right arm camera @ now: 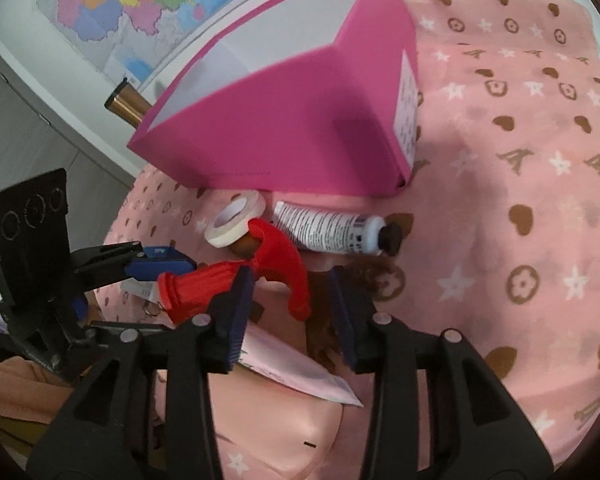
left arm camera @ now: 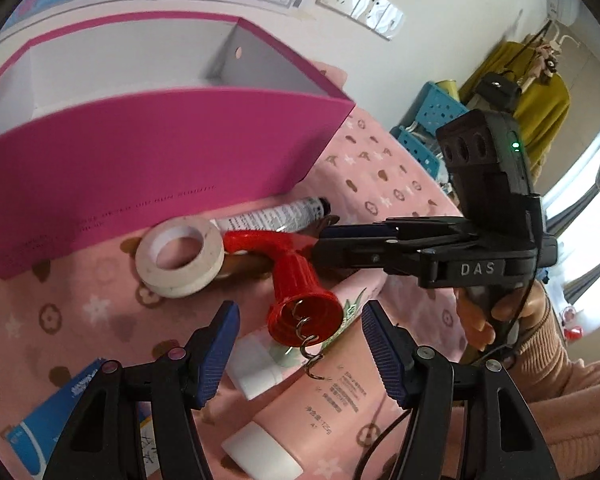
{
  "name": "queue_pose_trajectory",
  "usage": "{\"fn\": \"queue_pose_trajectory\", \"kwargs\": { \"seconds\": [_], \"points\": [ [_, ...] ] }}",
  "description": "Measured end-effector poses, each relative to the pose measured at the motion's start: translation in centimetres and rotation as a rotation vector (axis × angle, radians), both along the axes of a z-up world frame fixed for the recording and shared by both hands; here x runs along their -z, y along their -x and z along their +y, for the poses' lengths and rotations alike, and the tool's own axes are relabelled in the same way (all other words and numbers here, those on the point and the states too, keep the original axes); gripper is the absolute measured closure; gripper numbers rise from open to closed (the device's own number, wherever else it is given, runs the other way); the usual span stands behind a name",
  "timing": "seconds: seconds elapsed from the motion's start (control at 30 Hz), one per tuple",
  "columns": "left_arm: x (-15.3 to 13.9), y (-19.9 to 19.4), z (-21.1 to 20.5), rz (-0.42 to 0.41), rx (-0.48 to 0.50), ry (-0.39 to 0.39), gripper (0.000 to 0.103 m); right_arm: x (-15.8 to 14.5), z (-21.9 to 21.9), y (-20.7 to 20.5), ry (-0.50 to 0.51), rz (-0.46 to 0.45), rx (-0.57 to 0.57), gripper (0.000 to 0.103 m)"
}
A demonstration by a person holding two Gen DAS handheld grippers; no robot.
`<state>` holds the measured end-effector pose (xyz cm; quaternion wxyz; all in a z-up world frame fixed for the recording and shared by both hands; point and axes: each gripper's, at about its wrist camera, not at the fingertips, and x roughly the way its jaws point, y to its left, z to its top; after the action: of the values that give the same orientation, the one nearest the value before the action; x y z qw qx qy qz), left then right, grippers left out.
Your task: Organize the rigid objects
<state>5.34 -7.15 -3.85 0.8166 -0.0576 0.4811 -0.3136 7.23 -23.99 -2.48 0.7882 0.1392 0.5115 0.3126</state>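
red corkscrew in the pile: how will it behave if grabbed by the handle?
The red corkscrew looks like rigid plastic, so probably stiff and light. Its ribbed bell may resist slipping. The curved handle lies across the tape roll, so lifting could nudge it; the exposed metal spiral might snag.

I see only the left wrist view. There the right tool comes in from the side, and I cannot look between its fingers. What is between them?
Observer: In the right wrist view, the curved handle of the red corkscrew lies between the fingers of the right tool. The pads stand apart and do not seem to press on it.
Operator: Thank you. Is there something on the outer short end of the pink box?
Observer: Yes, the pink box has a white label with print on that end.
Operator: And behind the box?
Observer: A gold-coloured cylinder sticks out behind its far left corner.
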Motion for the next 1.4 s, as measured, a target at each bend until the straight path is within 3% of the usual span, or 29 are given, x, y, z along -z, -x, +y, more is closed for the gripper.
{"fn": "queue_pose_trajectory", "kwargs": {
  "seconds": [0.07, 0.1, 0.13, 0.2, 0.43, 0.8, 1.07, 1.4],
  "points": [
    [0.3, -0.2, -0.3, 0.016, -0.009, -0.005, 0.051, 0.0, 0.4, 0.1, 0.002, -0.014, -0.012, 0.062],
    [0.4, -0.2, -0.3, 0.020, -0.013, -0.004, 0.054, 0.0, 0.6, 0.2, 0.005, -0.020, -0.022, 0.067],
    [0.5, -0.2, -0.4, 0.024, -0.015, -0.001, 0.062, 0.1, 0.7, 0.2, 0.009, -0.020, -0.025, 0.078],
    [0.5, -0.2, -0.3, 0.021, -0.024, -0.001, 0.066, 0.3, 0.8, 0.4, 0.023, -0.024, -0.023, 0.087],
    [-0.6, 0.6, -0.4, -0.018, -0.015, 0.008, 0.067, -1.0, 0.5, 1.6, 0.032, -0.086, 0.008, 0.088],
    [-6.2, 1.2, -0.6, -0.163, 0.026, 0.025, 0.067, -7.3, -0.3, 3.4, 0.032, -0.259, 0.057, 0.088],
    [-10.2, -2.2, -0.6, -0.255, 0.021, -0.008, 0.067, -10.8, -0.3, 1.4, 0.026, -0.347, 0.088, 0.088],
    [-10.1, -8.5, -1.2, -0.229, -0.022, -0.062, 0.067, -10.9, 0.1, -4.1, 0.061, -0.351, 0.153, 0.088]
  ]
}}
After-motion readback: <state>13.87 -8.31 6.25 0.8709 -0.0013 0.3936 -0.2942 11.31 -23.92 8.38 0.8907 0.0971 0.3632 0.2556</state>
